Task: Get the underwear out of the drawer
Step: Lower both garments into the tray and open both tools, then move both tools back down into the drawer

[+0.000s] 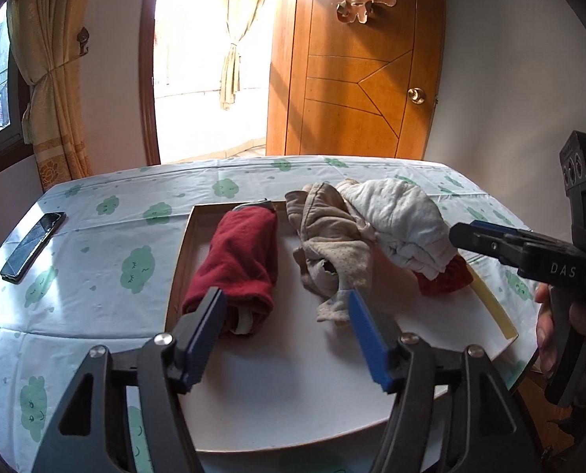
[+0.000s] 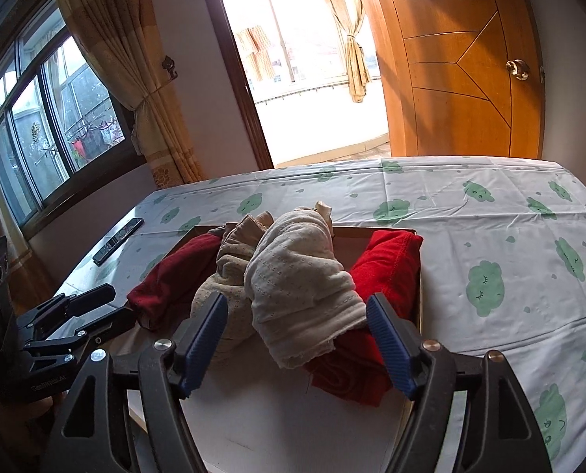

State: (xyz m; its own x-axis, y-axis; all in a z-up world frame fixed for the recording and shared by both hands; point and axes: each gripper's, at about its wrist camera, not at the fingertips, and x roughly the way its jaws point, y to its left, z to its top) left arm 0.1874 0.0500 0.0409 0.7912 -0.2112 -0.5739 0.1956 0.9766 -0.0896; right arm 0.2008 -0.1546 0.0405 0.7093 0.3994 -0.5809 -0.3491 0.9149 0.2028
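A shallow drawer (image 1: 182, 260) with a white floor and a wooden rim lies on the table. In it lie a rolled dark red underwear (image 1: 237, 260), a crumpled beige one (image 1: 332, 244), a white one (image 1: 403, 220) and a bright red one (image 1: 446, 280) partly under the white. My left gripper (image 1: 284, 293) is open over the drawer's near part, its tips beside the dark red roll and the beige piece, nothing pinched. My right gripper (image 2: 297, 298) is open too. The white underwear (image 2: 300, 276) lies between its fingers, with no pad pressing on it. The bright red piece (image 2: 387, 268) lies just to the right.
A dark phone (image 1: 32, 246) lies on the cloud-printed tablecloth (image 1: 115, 236) to the left of the drawer. A person's hand (image 1: 545, 335) grips the right gripper's handle. Behind the table are a wooden door (image 1: 356, 79), a bright doorway and curtains.
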